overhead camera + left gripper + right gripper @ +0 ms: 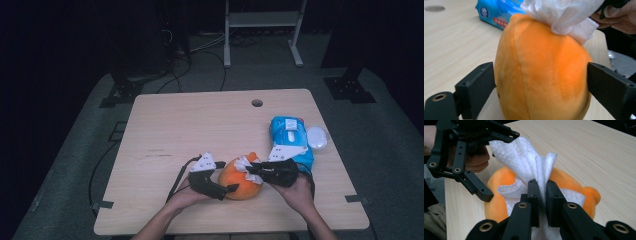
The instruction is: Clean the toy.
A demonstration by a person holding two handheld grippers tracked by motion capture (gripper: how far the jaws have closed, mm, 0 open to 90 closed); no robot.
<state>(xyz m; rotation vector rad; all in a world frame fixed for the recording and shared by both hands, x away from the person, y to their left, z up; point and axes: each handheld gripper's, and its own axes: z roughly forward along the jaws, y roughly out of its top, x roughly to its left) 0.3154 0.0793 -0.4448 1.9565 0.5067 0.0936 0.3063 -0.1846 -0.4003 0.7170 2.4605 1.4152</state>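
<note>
An orange plush toy (240, 181) lies on the wooden table (200, 125) near its front edge. My left gripper (227, 187) is open around the toy (541, 70). Its black jaws stand at the toy's two sides without squeezing it. My right gripper (251, 171) is shut on a white wipe (244, 164) draped over the top of the toy. In the right gripper view the folded wipe (524, 157) rises from between the closed jaws of that gripper (543, 192), with the toy (496, 202) beneath. One finger (477, 186) of the left gripper shows at the toy's left side.
A blue pack of wipes (290, 135) lies just behind my right hand, with a white round object (317, 136) beside it near the table's right edge. A cable hole (257, 103) sits at the table's far side. A white frame (262, 20) stands on the floor beyond.
</note>
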